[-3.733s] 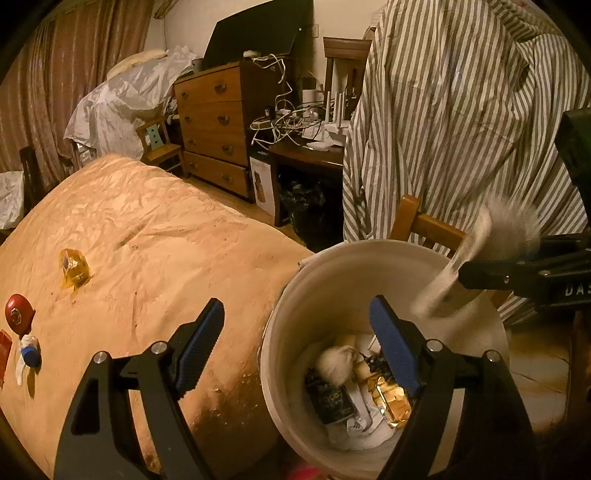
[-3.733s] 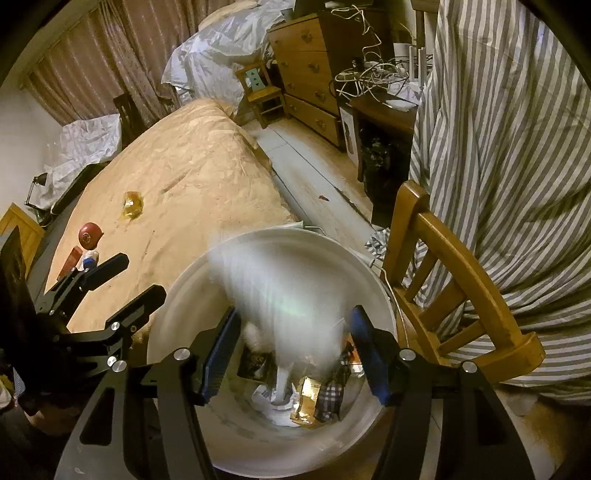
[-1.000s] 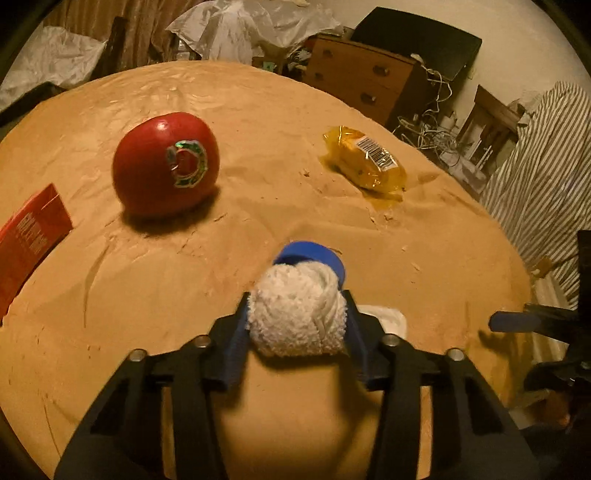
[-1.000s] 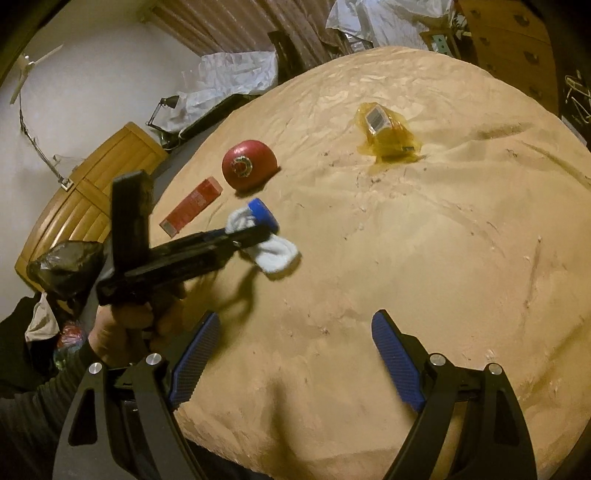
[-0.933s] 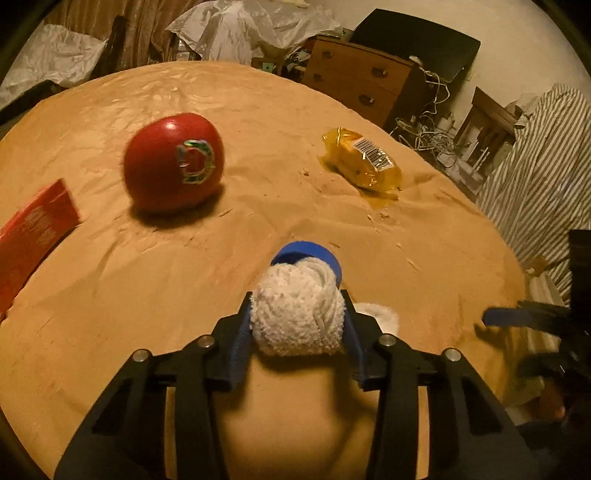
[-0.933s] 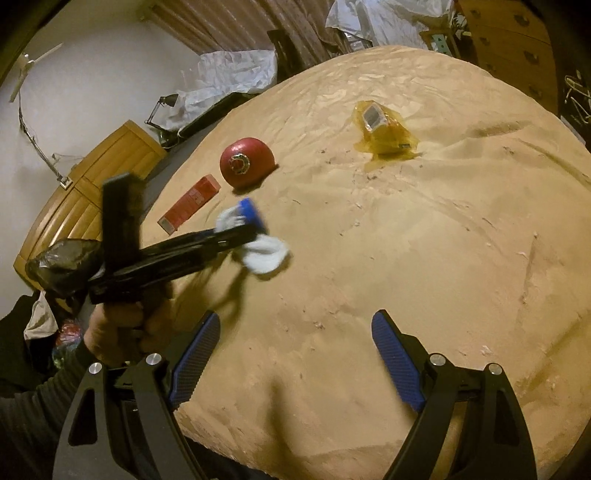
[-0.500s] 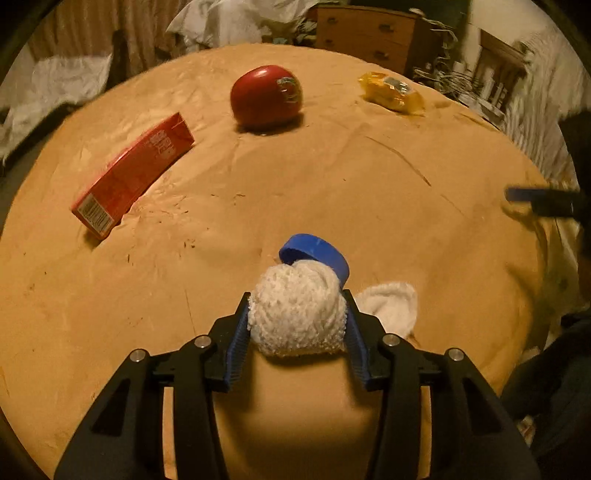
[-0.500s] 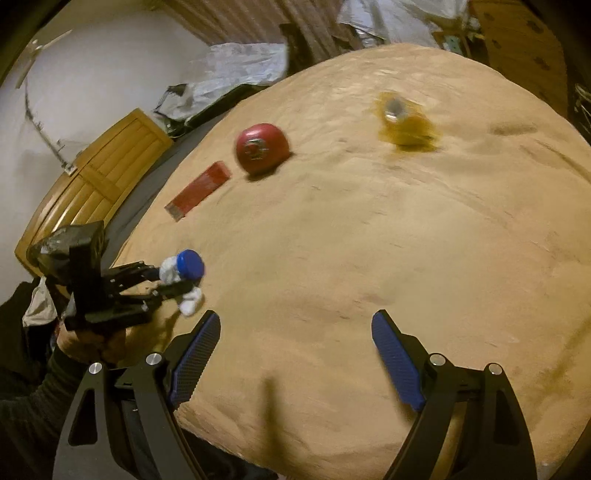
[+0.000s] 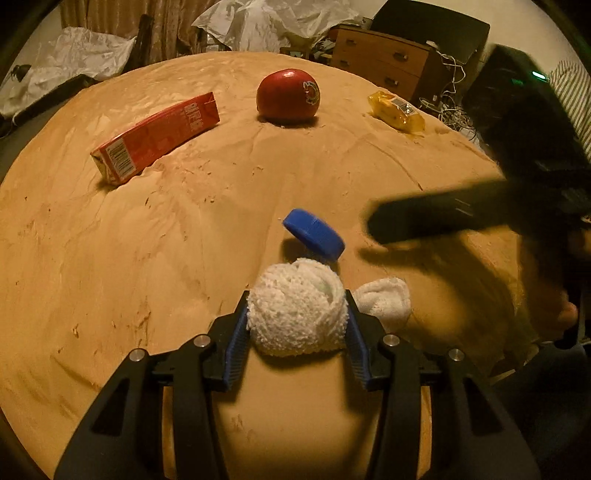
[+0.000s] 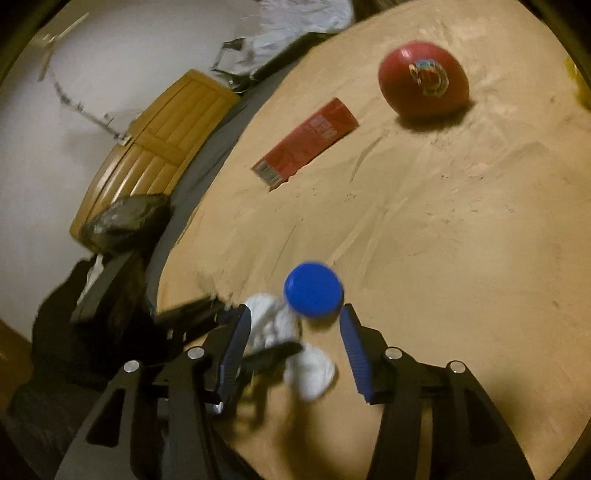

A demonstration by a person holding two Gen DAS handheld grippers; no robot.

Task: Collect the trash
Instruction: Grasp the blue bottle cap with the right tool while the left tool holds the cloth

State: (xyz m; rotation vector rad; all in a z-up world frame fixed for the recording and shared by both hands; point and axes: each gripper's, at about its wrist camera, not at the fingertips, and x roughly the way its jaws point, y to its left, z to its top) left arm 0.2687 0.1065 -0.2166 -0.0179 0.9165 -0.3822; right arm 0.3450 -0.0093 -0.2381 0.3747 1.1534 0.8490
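Observation:
My left gripper (image 9: 297, 317) is shut on a white towel-wrapped bundle (image 9: 297, 319) with a blue cap (image 9: 314, 236) at its far end, held just above the tan bed cover (image 9: 147, 240). A loose white end (image 9: 384, 299) hangs to its right. In the right wrist view the same bundle (image 10: 273, 325) and blue cap (image 10: 313, 290) sit between the open fingers of my right gripper (image 10: 291, 325), which is not closed on them. The right gripper shows as a dark blur (image 9: 461, 218) in the left wrist view.
On the cover lie a red carton (image 9: 155, 138), a red ball (image 9: 288, 94) and a yellow wrapper (image 9: 397, 110). A dresser (image 9: 384, 66) and white plastic sheets (image 9: 258, 22) stand beyond the bed. A wooden headboard (image 10: 155, 147) is at the left.
My left gripper has lifted the bundle and pulled it back from the red ball. My right gripper has swung in from far off and narrowed around the blue cap end.

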